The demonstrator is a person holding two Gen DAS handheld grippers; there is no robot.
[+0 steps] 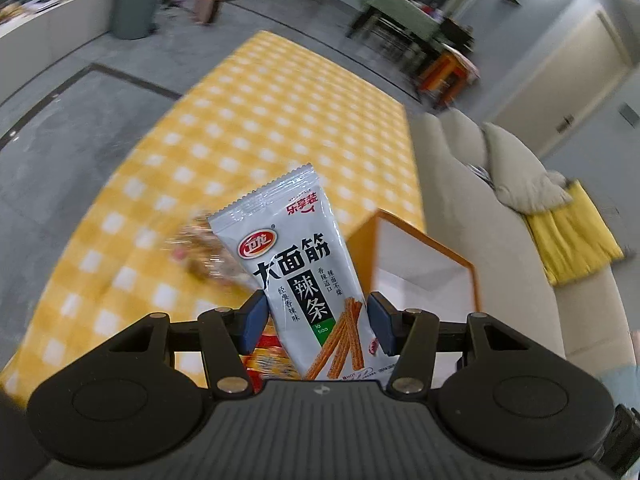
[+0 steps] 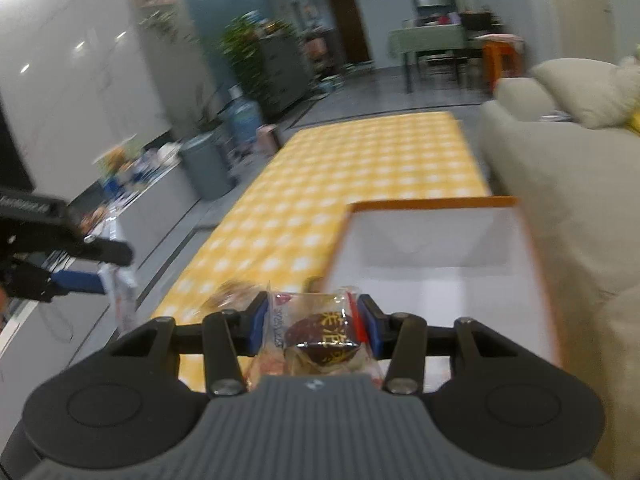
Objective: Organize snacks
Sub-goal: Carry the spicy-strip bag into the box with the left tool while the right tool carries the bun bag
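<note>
On the yellow checked counter (image 1: 248,128) stood an orange-rimmed box (image 2: 432,240); each hand-held gripper pinched a snack, left (image 1: 316,322) the spicy-strip packet (image 1: 296,264), right (image 2: 314,322) a wrapped pastry (image 2: 320,340), probably for boxing.

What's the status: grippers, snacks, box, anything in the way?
Left gripper shut on grey packet. Right gripper shut on clear pastry pack. Box ahead, open, nothing seen inside. More snacks on table; path looks clear.

Two snack packets held aloft
Silver spicy-strip packet (image 1: 308,280) upright, pinched between blue pads; clear-wrapped brown cake (image 2: 320,336) likewise.
</note>
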